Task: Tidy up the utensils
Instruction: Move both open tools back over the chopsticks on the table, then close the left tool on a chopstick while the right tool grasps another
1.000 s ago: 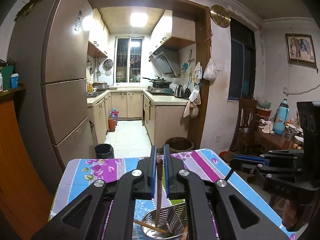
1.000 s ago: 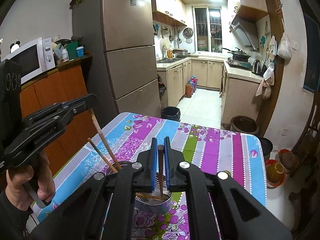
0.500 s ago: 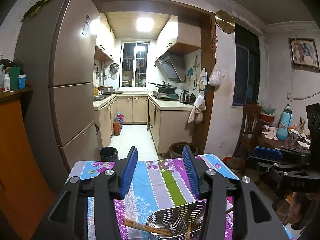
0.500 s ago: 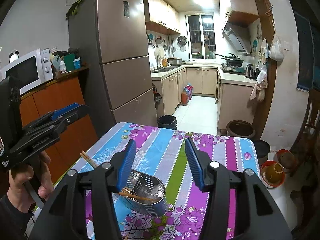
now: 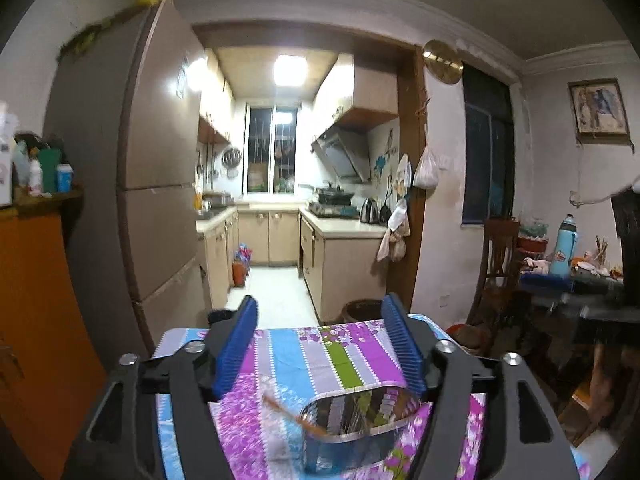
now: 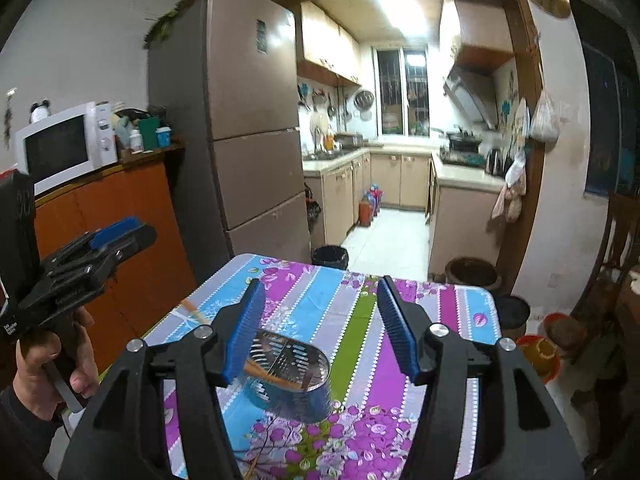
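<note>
A metal utensil holder stands on the striped floral tablecloth with wooden chopsticks lying across its slotted top. It also shows in the left wrist view, blurred, with a chopstick sticking out to the left. My right gripper is open and empty, raised above and behind the holder. My left gripper is open and empty above the holder. It also shows at the left of the right wrist view, held in a hand.
The table's far edge faces the kitchen doorway. A tall fridge and an orange cabinet with a microwave stand on the left. A wooden chair and a cluttered side table are on the right.
Both grippers were shut on chopsticks over the holder. They opened, the chopsticks dropped into the holder, and both grippers have drawn back and up.
</note>
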